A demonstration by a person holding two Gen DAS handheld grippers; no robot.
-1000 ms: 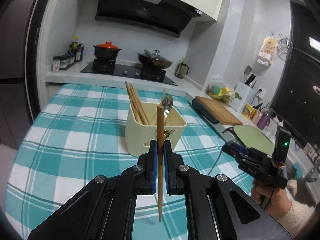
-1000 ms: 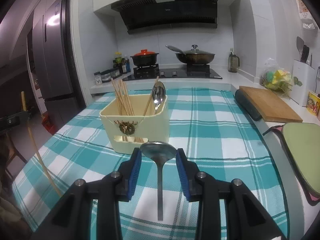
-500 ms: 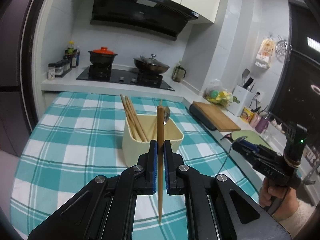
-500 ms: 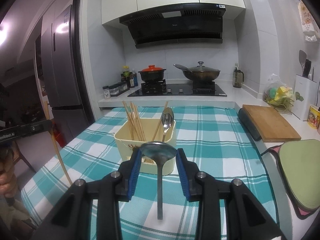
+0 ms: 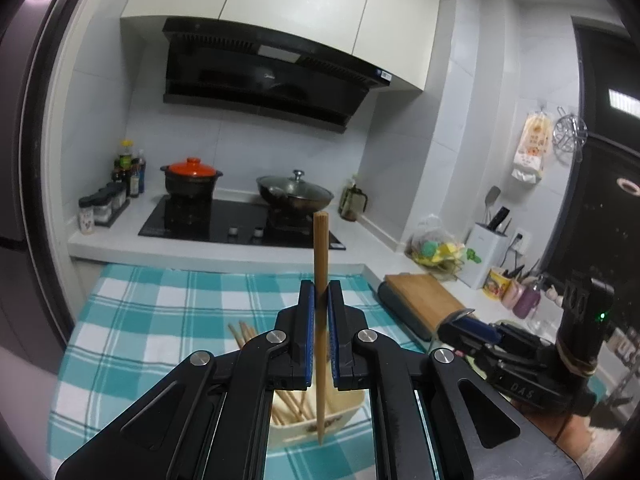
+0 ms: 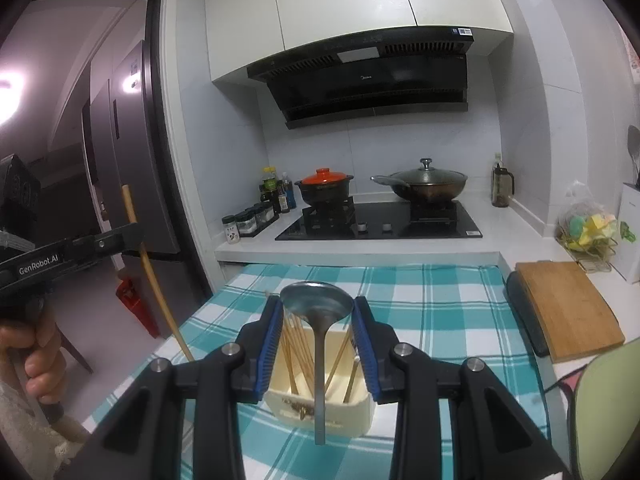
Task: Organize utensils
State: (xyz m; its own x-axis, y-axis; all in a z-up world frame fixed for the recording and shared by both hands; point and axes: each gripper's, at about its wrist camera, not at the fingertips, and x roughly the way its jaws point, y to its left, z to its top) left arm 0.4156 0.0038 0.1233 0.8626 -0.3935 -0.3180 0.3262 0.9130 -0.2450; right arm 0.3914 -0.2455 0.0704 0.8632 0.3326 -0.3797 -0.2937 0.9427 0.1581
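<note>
With several chopsticks already in the caddy (image 6: 320,404), you have the left gripper (image 5: 319,320) clamping one chopstick (image 5: 321,264) and the right gripper (image 6: 317,320) gripping a spoon (image 6: 317,300) above it, both undeposited.

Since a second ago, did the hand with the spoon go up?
Yes. The right gripper holding the spoon rose: the utensil box sits lower in its view, and it looks down into it.

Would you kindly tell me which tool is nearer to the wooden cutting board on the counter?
Right. The right tool hangs over the table, left of the cutting board; the left tool is farther left.
</note>
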